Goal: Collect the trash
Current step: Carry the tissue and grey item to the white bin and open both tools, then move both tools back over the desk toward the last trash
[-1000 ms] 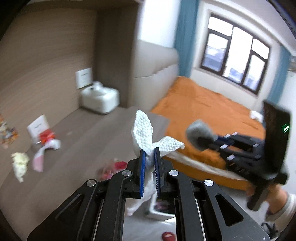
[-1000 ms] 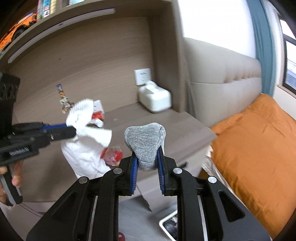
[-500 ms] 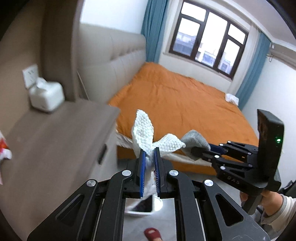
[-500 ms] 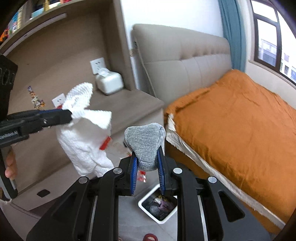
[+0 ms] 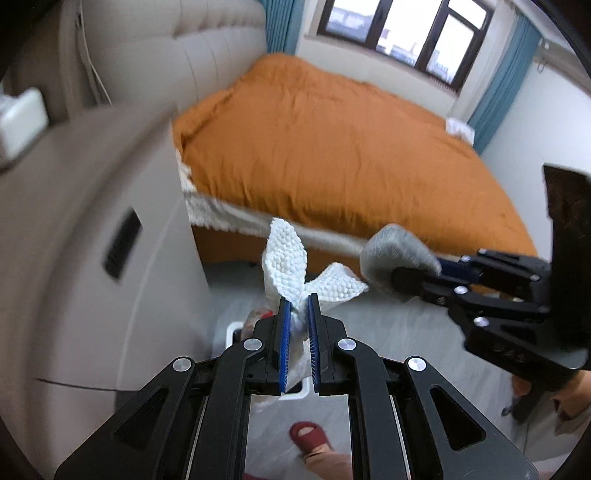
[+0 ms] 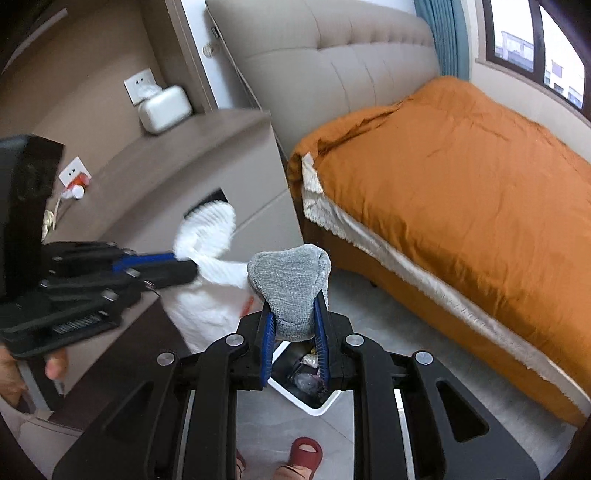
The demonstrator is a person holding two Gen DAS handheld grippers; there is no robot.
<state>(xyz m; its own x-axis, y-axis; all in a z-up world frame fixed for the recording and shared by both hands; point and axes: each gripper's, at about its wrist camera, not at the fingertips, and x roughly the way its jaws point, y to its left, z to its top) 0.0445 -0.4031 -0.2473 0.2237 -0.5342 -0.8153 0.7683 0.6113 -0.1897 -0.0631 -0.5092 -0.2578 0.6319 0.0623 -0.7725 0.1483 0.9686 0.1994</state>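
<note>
White, dimpled paper towel (image 5: 291, 269) is clamped between the blue pads of the left gripper (image 5: 297, 314), its ends sticking out above the fingertips. Grey knitted cloth (image 6: 291, 286) is pinched in the right gripper (image 6: 294, 317). Both hang over the white rectangular waste bin (image 6: 317, 404) on the grey floor.

A bedroom in a home: a bed under a rumpled orange cover (image 6: 461, 177) stands against a padded beige headboard (image 6: 332, 62), beside a taupe bedside cabinet (image 6: 207, 162). Teal curtains (image 5: 498, 92) frame a dark-framed window (image 5: 406, 29), and a foot in a red slipper (image 5: 308, 437) stands on the pale grey floor.
</note>
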